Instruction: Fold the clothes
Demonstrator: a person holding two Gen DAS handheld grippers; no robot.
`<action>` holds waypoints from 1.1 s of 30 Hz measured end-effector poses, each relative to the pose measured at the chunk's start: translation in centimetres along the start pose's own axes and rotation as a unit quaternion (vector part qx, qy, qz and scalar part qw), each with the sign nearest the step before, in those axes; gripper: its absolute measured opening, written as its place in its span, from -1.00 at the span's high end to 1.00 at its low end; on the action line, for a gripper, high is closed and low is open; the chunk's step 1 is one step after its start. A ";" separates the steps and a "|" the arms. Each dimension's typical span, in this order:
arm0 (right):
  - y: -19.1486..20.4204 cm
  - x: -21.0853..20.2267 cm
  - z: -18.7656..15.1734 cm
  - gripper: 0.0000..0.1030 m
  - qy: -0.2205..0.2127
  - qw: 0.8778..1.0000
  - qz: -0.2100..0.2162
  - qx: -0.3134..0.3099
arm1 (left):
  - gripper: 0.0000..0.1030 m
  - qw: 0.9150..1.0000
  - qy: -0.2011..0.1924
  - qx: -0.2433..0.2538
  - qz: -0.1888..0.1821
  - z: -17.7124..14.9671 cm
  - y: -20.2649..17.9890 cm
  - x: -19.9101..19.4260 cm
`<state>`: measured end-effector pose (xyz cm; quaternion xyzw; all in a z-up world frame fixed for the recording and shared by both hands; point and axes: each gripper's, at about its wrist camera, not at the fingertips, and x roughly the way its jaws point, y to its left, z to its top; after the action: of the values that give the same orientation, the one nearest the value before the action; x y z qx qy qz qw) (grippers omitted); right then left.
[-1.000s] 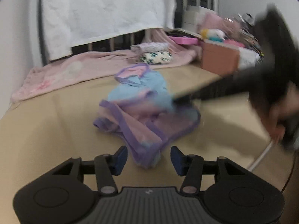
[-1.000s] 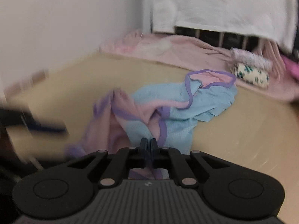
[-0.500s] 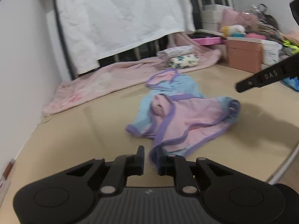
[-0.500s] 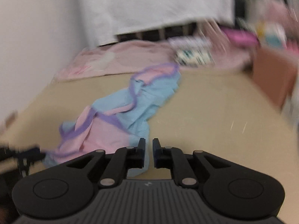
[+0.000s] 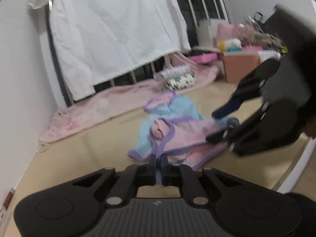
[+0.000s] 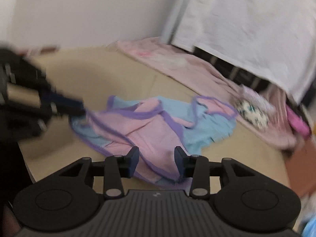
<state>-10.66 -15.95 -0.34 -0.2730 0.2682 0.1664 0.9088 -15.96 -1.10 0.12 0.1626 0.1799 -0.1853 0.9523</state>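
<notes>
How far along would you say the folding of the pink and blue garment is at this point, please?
Early. Done: nothing looks folded; the pink and blue garment lies rumpled on the tan surface. In hand: the left gripper is shut on its purple-trimmed edge, while the right gripper is opening over another part, pads clear of the cloth. Left: spreading it flat and every fold.

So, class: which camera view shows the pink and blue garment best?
The right wrist view: the garment lies spread out, purple trim traceable. The left wrist view shows the garment foreshortened, its right edge behind the right claw.
</notes>
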 end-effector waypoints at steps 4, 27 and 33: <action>2.0 1.5 1.1 0.24 -0.001 0.998 0.016 -0.059 | 0.94 0.999 -0.019 -0.041 0.012 0.2 1.0 -1.0; 3.4 0.8 -2.6 0.70 -0.006 0.977 -0.208 -0.053 | 0.81 0.997 -0.014 -0.036 0.063 -1.7 1.3 -1.8; 3.0 -2.6 -0.2 0.87 -0.059 0.981 -0.184 -0.015 | 0.62 0.998 -0.037 0.047 0.036 -1.9 -1.8 -1.6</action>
<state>-14.18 -14.07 -0.19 -0.3209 0.1562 0.0160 0.9340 -18.61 -1.47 -1.29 0.2070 0.1299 -0.1654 0.9555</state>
